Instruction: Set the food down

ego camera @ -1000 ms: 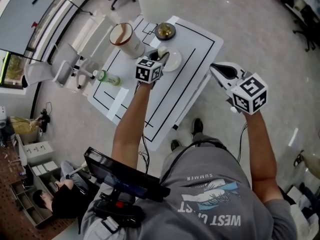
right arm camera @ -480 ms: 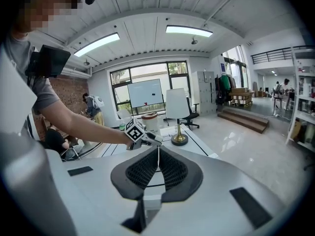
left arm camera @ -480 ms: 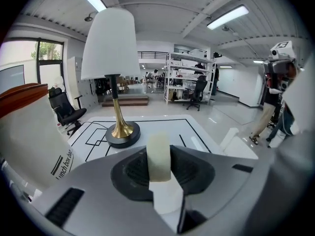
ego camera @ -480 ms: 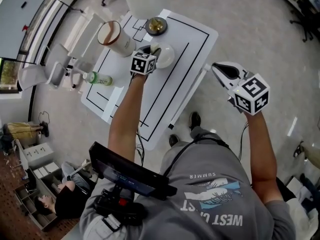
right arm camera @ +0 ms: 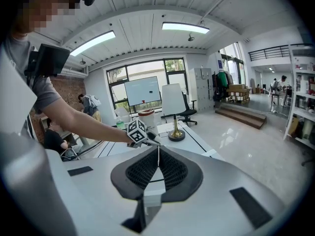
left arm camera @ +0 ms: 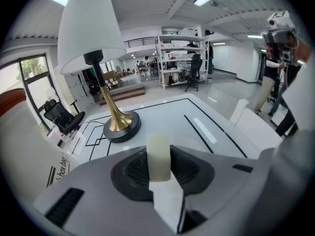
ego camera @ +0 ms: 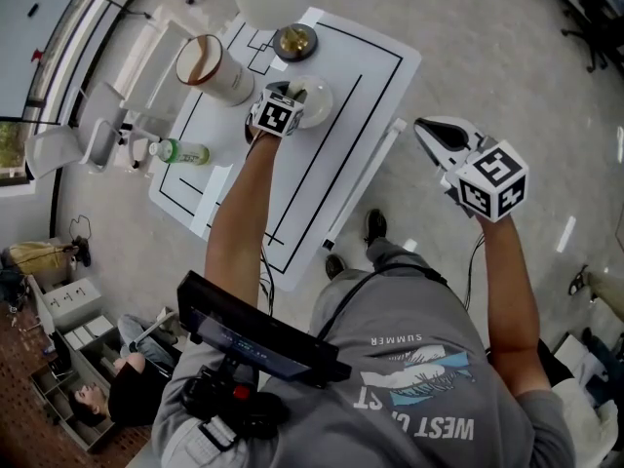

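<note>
My left gripper [ego camera: 292,95] reaches out over the white table [ego camera: 366,71], above the near rim of a small white plate [ego camera: 317,102]. It is shut on a pale, cream-coloured slab of food [left arm camera: 159,154], which stands upright between the pads and clear of the tabletop. The food [ego camera: 296,91] shows as a small light piece at the jaw tips in the head view. My right gripper [ego camera: 423,127] hangs off the table's right side over the floor. Its jaws are shut with nothing between them [right arm camera: 158,154].
A lamp with a gold stem and dark round base [left arm camera: 121,127] stands just beyond the plate, its white shade [left arm camera: 88,31] overhead. A tall white canister with a brown top [ego camera: 208,67] and a green-capped bottle [ego camera: 178,151] sit on the table's left side.
My left gripper has edged a little farther over the plate with the food still in its jaws. The right gripper has stayed in about the same place.
</note>
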Demonstrator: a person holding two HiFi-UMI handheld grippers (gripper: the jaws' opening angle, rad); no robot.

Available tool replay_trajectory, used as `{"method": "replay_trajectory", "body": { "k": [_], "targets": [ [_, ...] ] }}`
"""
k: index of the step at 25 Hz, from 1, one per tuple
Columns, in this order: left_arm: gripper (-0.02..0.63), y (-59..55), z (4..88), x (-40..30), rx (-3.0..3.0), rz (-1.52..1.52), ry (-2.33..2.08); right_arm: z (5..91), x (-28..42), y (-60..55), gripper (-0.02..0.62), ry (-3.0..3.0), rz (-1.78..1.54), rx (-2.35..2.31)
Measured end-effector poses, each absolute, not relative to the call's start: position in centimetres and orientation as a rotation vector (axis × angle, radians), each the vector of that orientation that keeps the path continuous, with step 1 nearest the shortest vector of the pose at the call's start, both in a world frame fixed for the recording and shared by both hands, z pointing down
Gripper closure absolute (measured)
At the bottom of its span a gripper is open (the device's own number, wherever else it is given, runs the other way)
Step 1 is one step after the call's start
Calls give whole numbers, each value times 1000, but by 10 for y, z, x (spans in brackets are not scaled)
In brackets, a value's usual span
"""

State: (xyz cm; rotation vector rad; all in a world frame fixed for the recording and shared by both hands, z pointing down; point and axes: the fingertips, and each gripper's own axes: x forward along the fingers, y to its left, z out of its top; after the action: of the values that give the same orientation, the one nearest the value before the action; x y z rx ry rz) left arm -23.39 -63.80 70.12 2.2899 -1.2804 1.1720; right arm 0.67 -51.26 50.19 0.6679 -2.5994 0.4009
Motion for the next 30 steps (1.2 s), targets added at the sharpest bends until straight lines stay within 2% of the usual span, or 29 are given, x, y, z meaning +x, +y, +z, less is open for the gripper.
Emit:
{"method": "replay_trajectory", "body": {
  "k": [14, 30],
  "targets": [
    [508, -640, 733, -250, 2292, 1608, -1244, 516, 10, -519, 589, -2568, 439, 678],
    [508, -644, 749, -236, 2376, 2142, -1047, 525, 11, -518, 589, -2546, 478, 681]
  ]
}}
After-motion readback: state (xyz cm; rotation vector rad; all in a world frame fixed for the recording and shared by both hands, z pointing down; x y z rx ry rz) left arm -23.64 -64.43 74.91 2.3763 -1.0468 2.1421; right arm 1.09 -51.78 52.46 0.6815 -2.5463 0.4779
